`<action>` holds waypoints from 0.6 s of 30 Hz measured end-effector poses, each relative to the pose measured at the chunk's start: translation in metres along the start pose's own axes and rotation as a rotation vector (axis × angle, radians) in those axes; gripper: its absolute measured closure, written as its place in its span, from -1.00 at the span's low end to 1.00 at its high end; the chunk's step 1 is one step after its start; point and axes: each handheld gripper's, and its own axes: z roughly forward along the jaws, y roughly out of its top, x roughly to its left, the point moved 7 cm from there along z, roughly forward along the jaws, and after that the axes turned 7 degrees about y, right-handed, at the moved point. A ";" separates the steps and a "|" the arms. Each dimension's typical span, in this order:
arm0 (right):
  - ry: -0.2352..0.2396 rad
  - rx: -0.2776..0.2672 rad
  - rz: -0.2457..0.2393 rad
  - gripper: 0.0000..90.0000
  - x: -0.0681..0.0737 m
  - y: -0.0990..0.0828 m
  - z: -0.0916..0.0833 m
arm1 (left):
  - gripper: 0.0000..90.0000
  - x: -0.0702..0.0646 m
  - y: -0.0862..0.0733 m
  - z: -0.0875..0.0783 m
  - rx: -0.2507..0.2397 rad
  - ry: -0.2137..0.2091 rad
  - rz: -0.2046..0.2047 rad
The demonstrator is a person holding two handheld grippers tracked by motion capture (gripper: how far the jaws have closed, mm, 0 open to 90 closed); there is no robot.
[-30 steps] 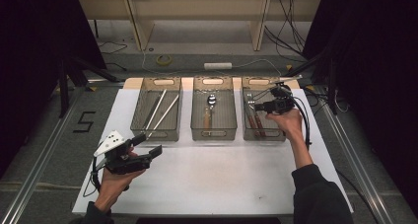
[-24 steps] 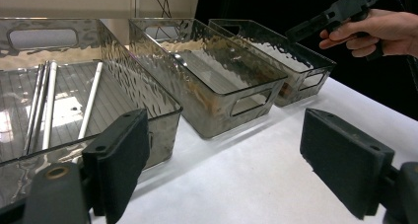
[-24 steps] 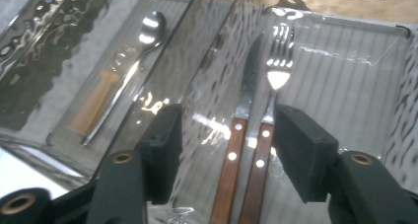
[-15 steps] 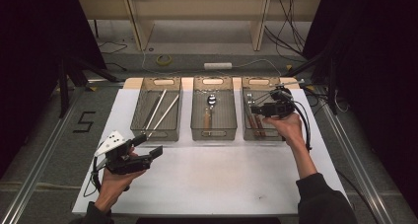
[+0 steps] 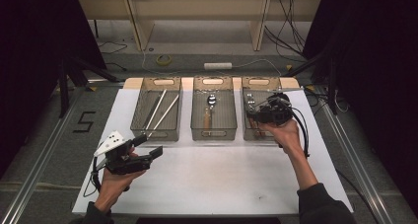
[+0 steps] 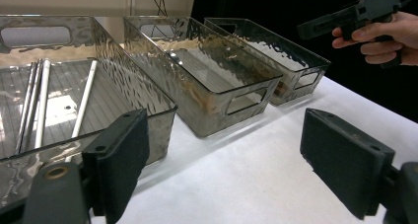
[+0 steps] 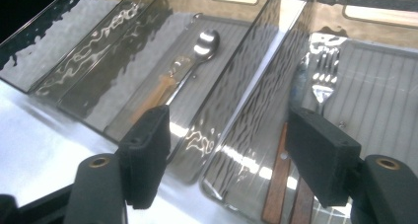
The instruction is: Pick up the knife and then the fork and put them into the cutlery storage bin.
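Note:
Three clear bins stand in a row on white paper. The left bin holds white chopsticks, the middle bin a wooden-handled spoon, and the right bin a fork with wooden handles beside it. My right gripper hovers over the near end of the right bin. Its jaws have just been opening and nothing is between them. My left gripper is open above the paper in front of the left bin.
The white paper covers the table in front of the bins. Metal rails run along both table sides. Cables and a roll of tape lie on the floor beyond the table.
My right hand has drawn its gripper back a little toward the near end of the right bin. The left hand has kept still.

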 end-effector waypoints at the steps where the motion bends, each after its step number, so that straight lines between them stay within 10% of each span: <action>1: 0.002 -0.005 -0.002 -0.23 0.001 -0.001 0.000 | -0.59 0.000 0.000 0.000 0.000 0.000 -0.001; 18: 0.083 -0.070 -0.043 -0.29 0.031 -0.022 -0.008 | -0.59 -0.002 -0.001 0.001 0.006 -0.009 0.005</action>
